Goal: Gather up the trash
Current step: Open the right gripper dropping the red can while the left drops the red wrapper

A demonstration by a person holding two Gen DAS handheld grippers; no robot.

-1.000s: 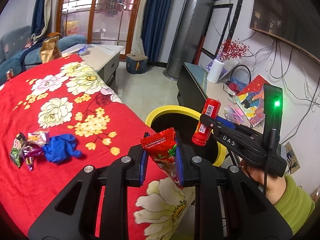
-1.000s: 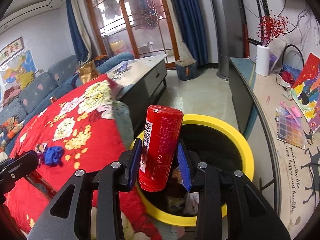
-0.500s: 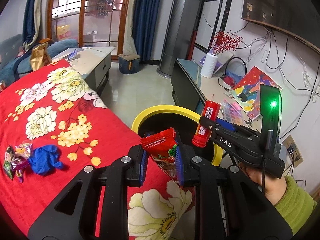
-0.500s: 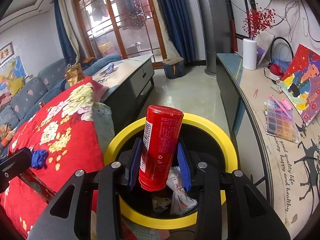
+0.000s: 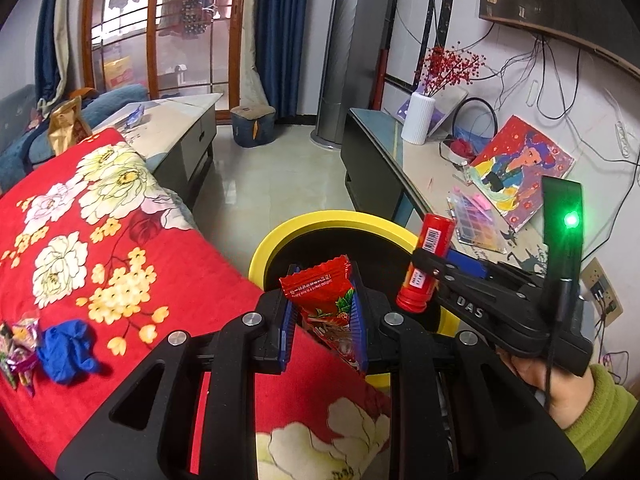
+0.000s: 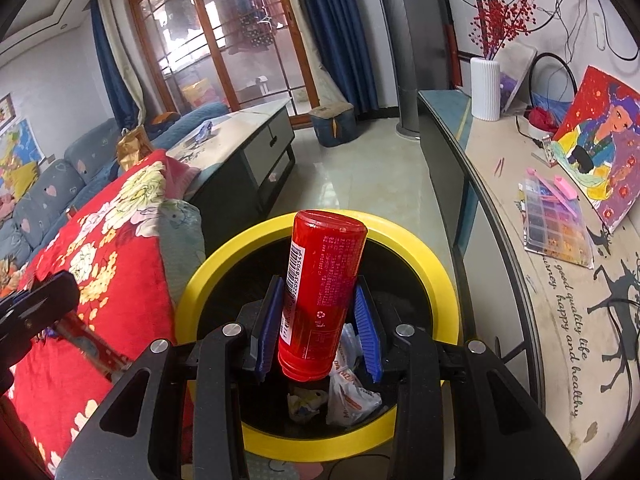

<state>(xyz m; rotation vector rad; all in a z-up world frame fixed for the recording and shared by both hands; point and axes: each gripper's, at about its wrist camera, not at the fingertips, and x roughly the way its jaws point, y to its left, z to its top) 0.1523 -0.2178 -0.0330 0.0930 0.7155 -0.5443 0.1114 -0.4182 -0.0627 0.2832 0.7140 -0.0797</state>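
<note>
The left gripper [image 5: 324,312] pinched a red snack wrapper [image 5: 326,300] at the yellow-rimmed bin's [image 6: 400,232] near-left edge; the right gripper [image 6: 316,320] clamped a red bottle [image 6: 320,292] above the bin (crumpled wrappers lay inside).

We read "DAS" in pale letters on the right hand-held gripper [image 5: 430,276]. The surface [image 6: 568,364] along the wall carries script: "good quality life, happy and healthy". The red bottle [image 6: 320,292] bears a barcode, its digits perhaps ending "890549"; the red wrapper's [image 5: 324,300] print is too small to read.
</note>
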